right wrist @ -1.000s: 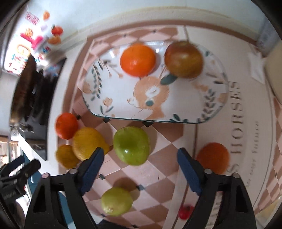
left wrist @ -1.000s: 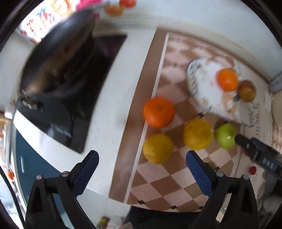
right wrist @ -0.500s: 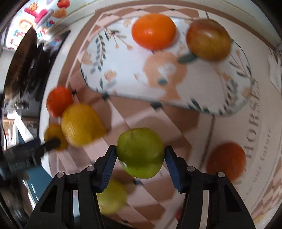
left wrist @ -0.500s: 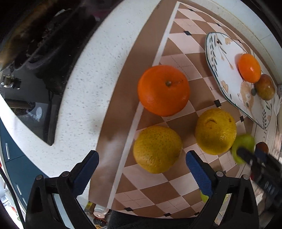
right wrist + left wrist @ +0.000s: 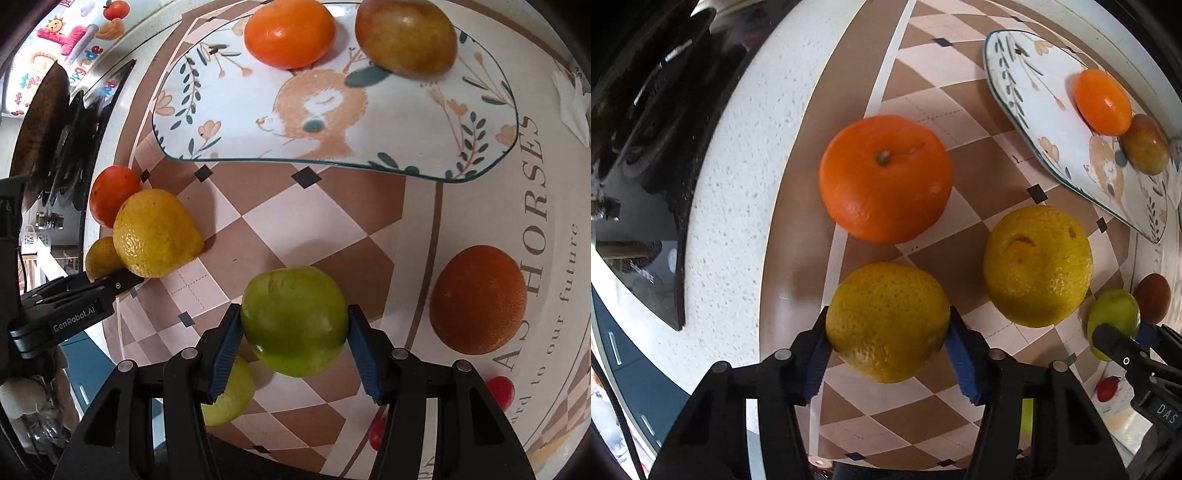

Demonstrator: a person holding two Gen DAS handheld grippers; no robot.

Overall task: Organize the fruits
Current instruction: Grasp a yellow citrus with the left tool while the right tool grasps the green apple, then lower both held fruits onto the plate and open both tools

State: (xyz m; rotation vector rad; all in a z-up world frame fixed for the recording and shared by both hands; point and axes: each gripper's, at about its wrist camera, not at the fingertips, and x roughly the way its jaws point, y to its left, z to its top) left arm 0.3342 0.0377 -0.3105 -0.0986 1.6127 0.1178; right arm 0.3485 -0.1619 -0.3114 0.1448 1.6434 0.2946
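Fruits now sit clamped in both tools — a second ago both sets of jaws stood apart. Left gripper (image 5: 888, 345) pinches one dull yellow-orange citrus (image 5: 887, 320) near the checked mat's (image 5: 979, 173) left border; right gripper (image 5: 294, 345) squeezes one round green fruit (image 5: 293, 319) mid-mat. Two fruits — an orange tangerine (image 5: 290, 32) and a red-green plum (image 5: 405, 37) — rest on the deer-print oval plate's (image 5: 236, 110) far edge.

Both the left gripper (image 5: 888, 354) and the right gripper (image 5: 294, 349) are built of matte black linkages, studded with silver pivot screws and tipped with ribbed blue pads (image 5: 226, 350). "GenRobot.AI" is printed in white on the left gripper's body.
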